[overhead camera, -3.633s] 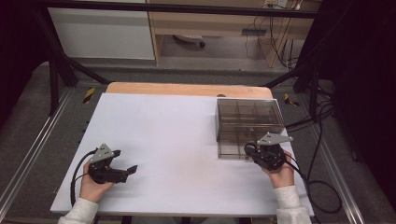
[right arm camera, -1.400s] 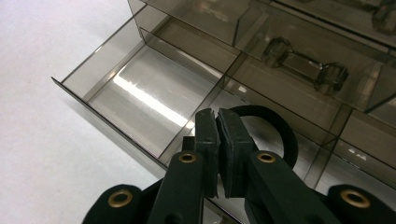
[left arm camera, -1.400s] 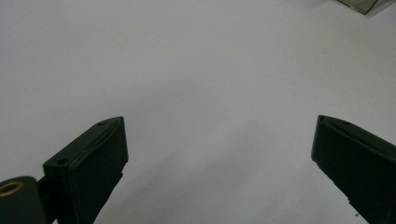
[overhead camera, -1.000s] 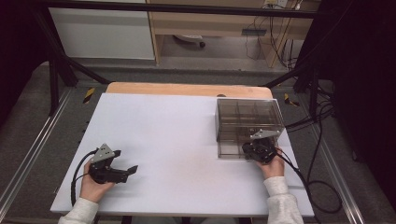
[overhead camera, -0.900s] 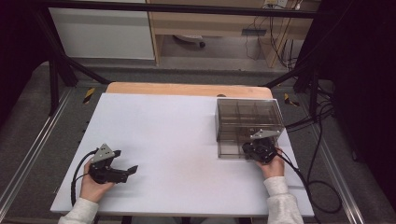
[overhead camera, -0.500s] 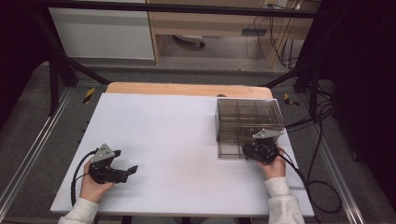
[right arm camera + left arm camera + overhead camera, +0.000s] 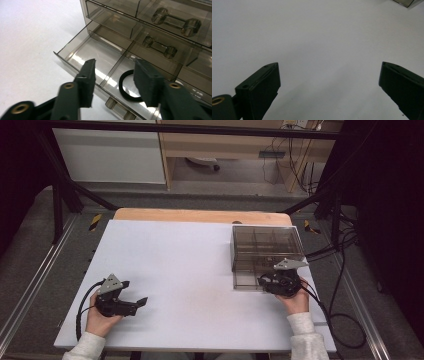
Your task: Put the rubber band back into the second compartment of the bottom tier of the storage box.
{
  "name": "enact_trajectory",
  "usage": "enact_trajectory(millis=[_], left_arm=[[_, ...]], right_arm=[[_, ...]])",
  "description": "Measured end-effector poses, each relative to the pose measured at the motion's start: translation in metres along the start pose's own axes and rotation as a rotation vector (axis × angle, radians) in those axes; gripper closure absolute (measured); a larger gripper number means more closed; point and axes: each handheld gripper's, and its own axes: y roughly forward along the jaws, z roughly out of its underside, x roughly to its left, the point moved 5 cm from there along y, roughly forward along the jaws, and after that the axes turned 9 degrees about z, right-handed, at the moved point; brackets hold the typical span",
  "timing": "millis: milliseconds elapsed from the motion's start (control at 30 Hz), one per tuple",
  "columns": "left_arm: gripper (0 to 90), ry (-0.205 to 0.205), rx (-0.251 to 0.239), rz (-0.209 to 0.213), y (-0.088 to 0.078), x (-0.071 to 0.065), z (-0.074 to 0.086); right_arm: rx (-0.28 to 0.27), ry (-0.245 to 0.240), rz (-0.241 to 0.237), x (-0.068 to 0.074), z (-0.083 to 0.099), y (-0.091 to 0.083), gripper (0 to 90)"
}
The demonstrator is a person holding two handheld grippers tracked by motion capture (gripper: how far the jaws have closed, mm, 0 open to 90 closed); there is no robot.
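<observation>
Down at about 4 o'clock on the white table (image 7: 200, 270), seen from high up: the right gripper (image 7: 265, 283), held in a hand, with its tip right at the front of the smoky see-through drawer box (image 7: 267, 247). Seen up close in the right gripper view: the bottom drawer (image 7: 82, 53) pulled out, split into 2 parts by a thin wall. Lying flat in the part toward 3 o'clock: a black ring (image 7: 126, 87), half hidden behind 1 jaw. Just been opening, the right gripper (image 7: 113, 75), now part way spread above the drawer's front edge, pinching nothing, with the little drawer handle (image 7: 119, 108) just below the gap. Higher up in the box: 2 more drawers, shut, each with a see-through handle. Far off at about 8 o'clock on the table: the left gripper (image 7: 134, 296), resting in the other hand. Spread wide in its own view, the left gripper (image 7: 329, 75), with bare white table between the jaws.
</observation>
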Motion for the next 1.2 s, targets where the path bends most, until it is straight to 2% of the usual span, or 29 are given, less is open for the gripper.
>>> enact_trajectory(millis=[233,267,300,467,567,733,1033,1200], left_arm=[[3.6,0.0,0.0,0.0,0.0,0.0,0.0],[3.5,0.0,0.001,0.0,0.0,0.0,0.0],[3.5,0.0,0.0,0.0,0.0,0.0,0.0],[3.5,-0.001,0.0,0.0,0.0,0.0,0.0],[3.5,-0.001,0.001,0.0,0.0,0.0,0.0],[3.5,-0.002,0.0,0.001,0.0,0.0,0.0],[3.5,-0.003,-0.002,0.002,0.0,0.0,0.0],[3.5,-0.002,0.001,0.003,0.0,0.0,0.001]], right_arm=[[-0.008,0.005,-0.009,0.002,0.001,-0.005,35.4],[-0.016,0.002,-0.008,0.003,0.001,-0.006,29.5],[-0.016,0.002,-0.008,0.003,0.001,-0.006,29.5],[-0.029,-0.005,0.023,0.003,0.002,-0.008,14.6],[-0.034,0.0,0.016,0.004,0.002,-0.009,13.0],[-0.046,-0.001,0.016,0.006,0.003,-0.011,5.0],[-0.043,0.016,0.044,0.005,0.008,-0.016,1.1],[-0.04,0.029,0.037,0.003,0.013,-0.019,0.4]])
